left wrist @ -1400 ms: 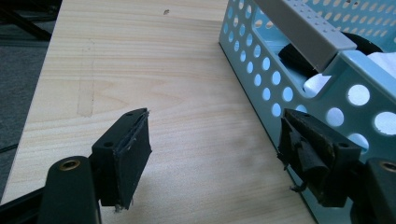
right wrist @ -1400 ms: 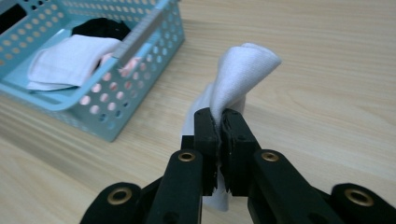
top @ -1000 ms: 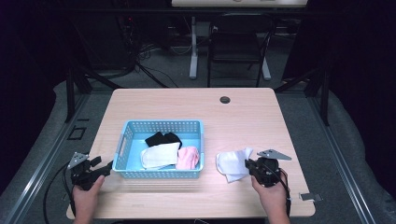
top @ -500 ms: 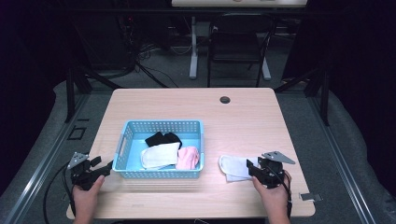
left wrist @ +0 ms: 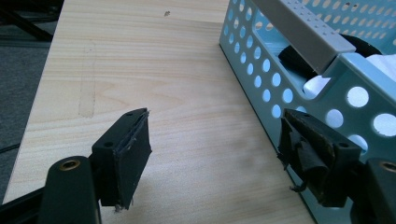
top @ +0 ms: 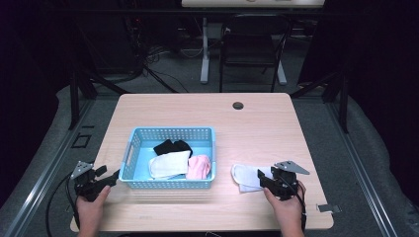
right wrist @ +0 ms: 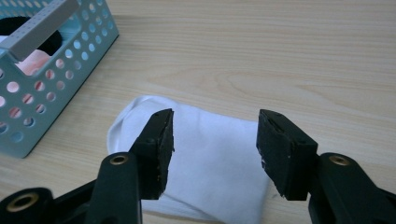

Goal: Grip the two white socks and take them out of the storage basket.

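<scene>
Released within the last second, the white sock now lies flat on the table near its front right corner, where a second ago it stood bunched up in the right gripper. That gripper's jaws have just been opening; they stand apart over the sock's near end, pads clear of the cloth, so nothing is clamped. By that reading the sock is set down outside the basket, and the sorting of this piece looks finished, freeing the hand to fetch another.

At the front left corner the left gripper rests as before, jaws wide apart and holding nothing, one jaw close against the blue basket at its near left corner; whether it touches the wall I cannot tell.

Farther in, left of the table's middle, the basket holds a folded white sock, a pink one and a black one, unchanged from the earlier frames. Near the far edge sits a small dark grommet.
</scene>
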A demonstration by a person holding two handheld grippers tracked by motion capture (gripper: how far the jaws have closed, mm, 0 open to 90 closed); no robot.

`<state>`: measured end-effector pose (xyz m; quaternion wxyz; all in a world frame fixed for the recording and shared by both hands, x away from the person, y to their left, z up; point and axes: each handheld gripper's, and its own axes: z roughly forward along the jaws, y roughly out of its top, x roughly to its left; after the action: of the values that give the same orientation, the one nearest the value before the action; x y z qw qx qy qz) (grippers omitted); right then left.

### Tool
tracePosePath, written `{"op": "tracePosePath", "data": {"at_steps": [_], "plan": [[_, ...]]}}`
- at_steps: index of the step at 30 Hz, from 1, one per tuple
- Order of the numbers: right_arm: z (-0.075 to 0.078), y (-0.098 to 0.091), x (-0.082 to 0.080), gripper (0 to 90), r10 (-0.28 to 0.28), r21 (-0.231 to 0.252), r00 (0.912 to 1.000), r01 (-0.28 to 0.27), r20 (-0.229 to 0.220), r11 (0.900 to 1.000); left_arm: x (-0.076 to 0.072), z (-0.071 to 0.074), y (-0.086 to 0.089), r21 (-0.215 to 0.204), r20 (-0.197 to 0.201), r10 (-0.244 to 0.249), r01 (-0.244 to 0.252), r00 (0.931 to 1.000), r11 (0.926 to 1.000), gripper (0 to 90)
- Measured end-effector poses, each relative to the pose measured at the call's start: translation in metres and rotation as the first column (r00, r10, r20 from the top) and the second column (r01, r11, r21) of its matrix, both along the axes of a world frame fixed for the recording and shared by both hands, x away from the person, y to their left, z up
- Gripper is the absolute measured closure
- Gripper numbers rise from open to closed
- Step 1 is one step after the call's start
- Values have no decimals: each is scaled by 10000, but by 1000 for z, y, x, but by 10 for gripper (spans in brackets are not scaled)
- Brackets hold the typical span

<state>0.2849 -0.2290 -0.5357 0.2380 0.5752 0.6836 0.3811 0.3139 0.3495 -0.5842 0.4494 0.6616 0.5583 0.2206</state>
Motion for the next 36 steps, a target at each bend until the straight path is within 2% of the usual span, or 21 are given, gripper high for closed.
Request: {"op": "tracePosePath", "data": {"at_steps": [4,8,13,16,19,25,29,32,36], "plan": [[3,7,0,426,269,-168,9996,-269,35,9995,0,0,-1,-12,-24,-9,9,10000,10000,250],[11,17,4,378,809,76,9967,-809,-40,9967,0,0,0,-16,4,4,-4,10000,10000,250],[23,33,9,362,1356,90,9908,-1356,40,9907,0,0,0,-27,1,-3,3,10000,10000,250],[29,46,14,371,1765,266,9842,-1767,114,9839,0,0,1,-24,-40,-19,19,10000,10000,250],[34,60,20,377,2122,75,9772,-2123,106,9772,0,0,1,-29,-37,-15,15,10000,10000,250],[45,93,32,379,2594,294,9655,-2601,233,9651,0,0,1,-12,-29,-50,50,10000,10000,250],[48,115,40,381,3126,70,9498,-3127,104,9498,0,0,1,-15,-21,-34,34,10000,10000,250],[50,128,44,378,3345,-72,9424,-3345,17,9424,0,1,1,-25,-19,-31,31,10000,10000,250],[53,142,49,384,3691,132,9294,-3690,-26,9293,0,1,1,-17,-27,-35,35,10000,10000,250]]}}
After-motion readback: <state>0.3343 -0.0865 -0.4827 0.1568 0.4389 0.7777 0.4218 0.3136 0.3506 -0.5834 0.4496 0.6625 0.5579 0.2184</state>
